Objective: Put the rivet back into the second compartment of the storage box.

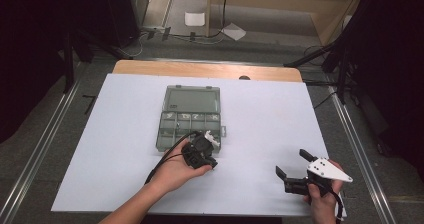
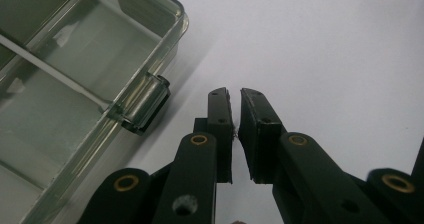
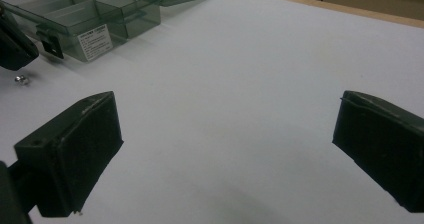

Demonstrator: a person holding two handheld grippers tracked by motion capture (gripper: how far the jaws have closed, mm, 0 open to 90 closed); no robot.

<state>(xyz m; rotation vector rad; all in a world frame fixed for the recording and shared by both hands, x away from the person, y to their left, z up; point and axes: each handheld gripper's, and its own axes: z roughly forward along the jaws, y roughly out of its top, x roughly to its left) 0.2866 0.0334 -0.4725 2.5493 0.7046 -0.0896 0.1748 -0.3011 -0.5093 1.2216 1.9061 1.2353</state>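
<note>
A clear grey-green compartment box (image 1: pixel 175 134) lies open in the middle of the white table, its lid (image 1: pixel 192 100) folded back flat. Small pale parts sit in its rear compartments. My left gripper (image 1: pixel 204 153) is at the box's front right corner. In the left gripper view its jaws (image 2: pixel 234 91) are shut to a thin slit with nothing seen between them, just right of the box's latch (image 2: pixel 145 104). My right gripper (image 1: pixel 292 163) is wide open above bare table at the front right, its fingers (image 3: pixel 75 149) far apart. A tiny metal piece (image 3: pixel 20 79) lies on the table beside the left gripper (image 3: pixel 12 46).
The white sheet (image 1: pixel 260 114) covers a wooden tabletop whose far edge (image 1: pixel 210 69) shows behind it. The box (image 3: pixel 90 19) carries a white label (image 3: pixel 95 41) on its side. Dark stands and cables stand on the floor beyond the table.
</note>
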